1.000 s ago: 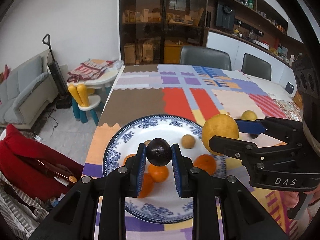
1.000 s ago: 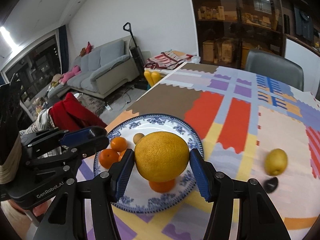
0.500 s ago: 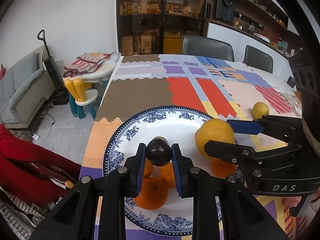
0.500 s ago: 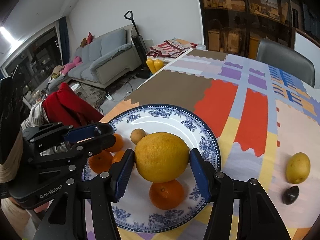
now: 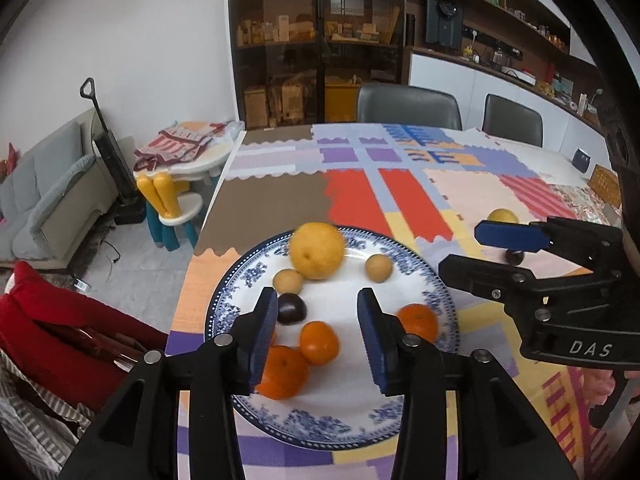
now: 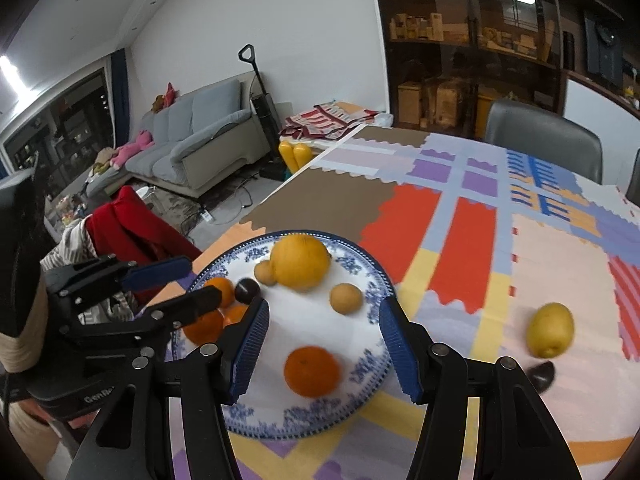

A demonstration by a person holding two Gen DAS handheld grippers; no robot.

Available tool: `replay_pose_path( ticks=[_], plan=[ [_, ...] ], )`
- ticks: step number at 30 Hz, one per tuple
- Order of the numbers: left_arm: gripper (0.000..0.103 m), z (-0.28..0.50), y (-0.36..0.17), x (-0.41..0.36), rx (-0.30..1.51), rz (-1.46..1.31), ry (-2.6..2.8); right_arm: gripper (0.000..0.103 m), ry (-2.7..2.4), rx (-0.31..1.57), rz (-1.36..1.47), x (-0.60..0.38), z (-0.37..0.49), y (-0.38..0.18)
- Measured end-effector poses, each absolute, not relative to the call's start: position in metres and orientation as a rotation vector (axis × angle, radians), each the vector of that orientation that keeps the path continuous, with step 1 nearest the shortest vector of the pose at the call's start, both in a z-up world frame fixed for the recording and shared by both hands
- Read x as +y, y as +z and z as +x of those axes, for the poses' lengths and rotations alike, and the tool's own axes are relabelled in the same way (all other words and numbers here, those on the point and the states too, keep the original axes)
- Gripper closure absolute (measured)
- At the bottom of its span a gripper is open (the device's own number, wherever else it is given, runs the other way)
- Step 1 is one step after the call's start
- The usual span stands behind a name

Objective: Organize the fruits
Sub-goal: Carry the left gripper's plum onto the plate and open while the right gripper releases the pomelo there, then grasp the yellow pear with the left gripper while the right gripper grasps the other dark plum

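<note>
A blue-and-white plate [image 5: 416, 408] [image 6: 360, 396] holds a large yellow fruit [image 5: 317, 250] [image 6: 300, 261], a dark round fruit [image 5: 291, 308] [image 6: 247, 290], two small tan fruits [image 5: 379, 268] [image 6: 346, 298] and three oranges [image 5: 319, 342] [image 6: 311, 370]. My left gripper [image 5: 317, 330] is open and empty above the plate's near side. My right gripper [image 6: 322, 350] is open and empty over the plate. A yellow fruit [image 6: 550, 330] [image 5: 502, 215] and a dark fruit [image 6: 541, 374] [image 5: 514, 257] lie on the cloth to the right of the plate.
The table has a patchwork cloth [image 5: 360, 196]. Its left edge [image 5: 208, 216] drops to the floor, with a red garment [image 5: 60, 344] on a chair below. Two grey chairs [image 5: 406, 102] stand at the far side. A small child's table [image 5: 180, 156] stands left.
Both grippers have opened. The dark fruit and the large yellow fruit now lie on the plate. Both grippers have drawn back a little.
</note>
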State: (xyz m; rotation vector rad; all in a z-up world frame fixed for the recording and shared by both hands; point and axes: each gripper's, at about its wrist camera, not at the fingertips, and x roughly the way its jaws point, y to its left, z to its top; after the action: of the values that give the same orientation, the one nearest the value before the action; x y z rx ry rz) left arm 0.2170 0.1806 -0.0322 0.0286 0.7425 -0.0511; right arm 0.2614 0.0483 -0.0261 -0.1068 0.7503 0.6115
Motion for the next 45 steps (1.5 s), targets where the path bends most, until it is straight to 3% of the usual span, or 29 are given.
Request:
replay_pose_path(
  ticks=[22, 45],
  plan=[
    [0.054, 0.199, -0.002, 0.083, 0.644, 0.081, -0.166, 0.044, 0.430, 0.663, -0.100, -0.064, 0.219, 0.003],
    [0.053, 0.275, -0.059, 0.044, 0.794, 0.132, -0.279, 0.045, 0.278, 0.830, -0.059, -0.097, 0.282, -0.069]
  ],
)
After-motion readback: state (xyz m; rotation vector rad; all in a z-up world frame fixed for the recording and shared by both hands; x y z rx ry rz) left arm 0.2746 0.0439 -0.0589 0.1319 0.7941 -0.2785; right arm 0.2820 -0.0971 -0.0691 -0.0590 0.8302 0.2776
